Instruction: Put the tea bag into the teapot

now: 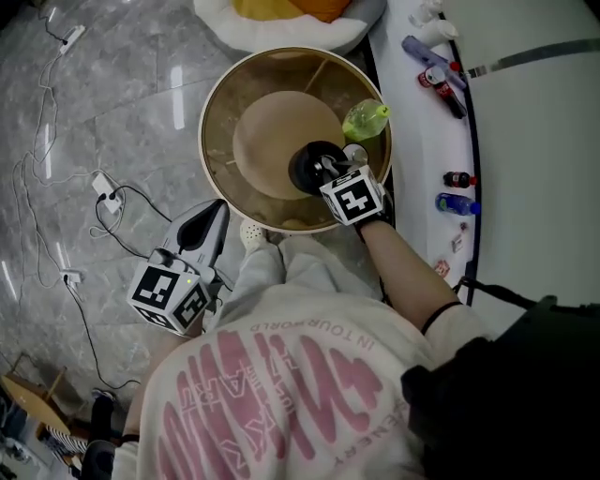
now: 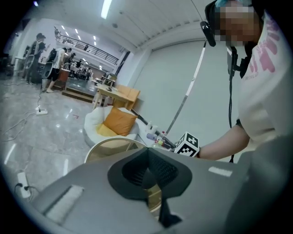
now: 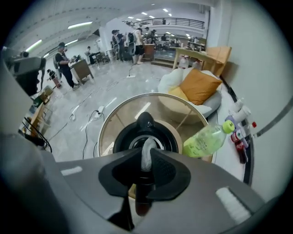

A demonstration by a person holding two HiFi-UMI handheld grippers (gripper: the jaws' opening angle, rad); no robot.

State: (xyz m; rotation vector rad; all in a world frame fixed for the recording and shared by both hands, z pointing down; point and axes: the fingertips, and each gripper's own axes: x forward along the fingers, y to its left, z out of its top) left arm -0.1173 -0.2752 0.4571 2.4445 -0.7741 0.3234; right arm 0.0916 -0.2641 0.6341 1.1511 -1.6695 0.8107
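Observation:
A black teapot [image 1: 307,169] stands on the round glass table [image 1: 214,103], its mouth open at the top. My right gripper [image 1: 330,171] hovers directly over it. In the right gripper view the right gripper [image 3: 146,162] is shut on a white tea bag [image 3: 146,154], which hangs just above the teapot [image 3: 122,137] and its opening. My left gripper [image 1: 217,212] is held low over the floor, left of the table and well away from the teapot. In its own view the left gripper [image 2: 149,170] has its pads together with nothing between them.
A green plastic bottle [image 1: 366,120] stands on the table just right of the teapot. A white ledge [image 1: 422,112] with small bottles runs along the right. A white seat with an orange cushion [image 1: 281,14] lies beyond the table. Cables and a power strip [image 1: 103,192] lie on the floor.

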